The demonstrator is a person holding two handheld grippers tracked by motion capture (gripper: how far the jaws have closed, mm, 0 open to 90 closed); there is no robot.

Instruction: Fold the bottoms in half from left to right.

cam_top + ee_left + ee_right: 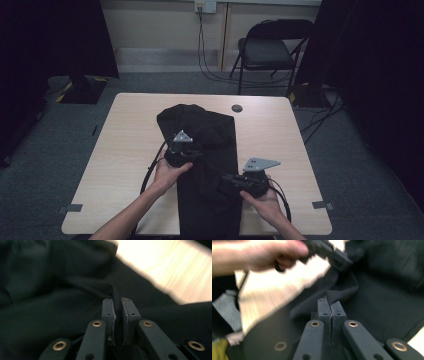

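A black garment (pixel 205 130) lies down the middle of the light wooden table (pixel 130 140), its lower end hanging over the near edge. My left gripper (pixel 194 154) is low over the cloth's left side. In the left gripper view a thin raised fold of the garment (pixel 75 315) runs between the nearly closed pads of that gripper (pixel 118 305). My right gripper (pixel 223 179) points left on the cloth nearer the front. Its jaws (pixel 331 305) are pressed together on a pinched ridge of the garment (pixel 342 293). The other hand (pixel 269 252) and left gripper (pixel 334 255) appear blurred beyond.
A round cable hole (pixel 237 108) sits at the table's far edge. Behind the table stand a black folding chair (pixel 270 50) and a stand base (pixel 82 90), with cables (pixel 210 70) on the grey floor. Bare wood lies to either side of the garment.
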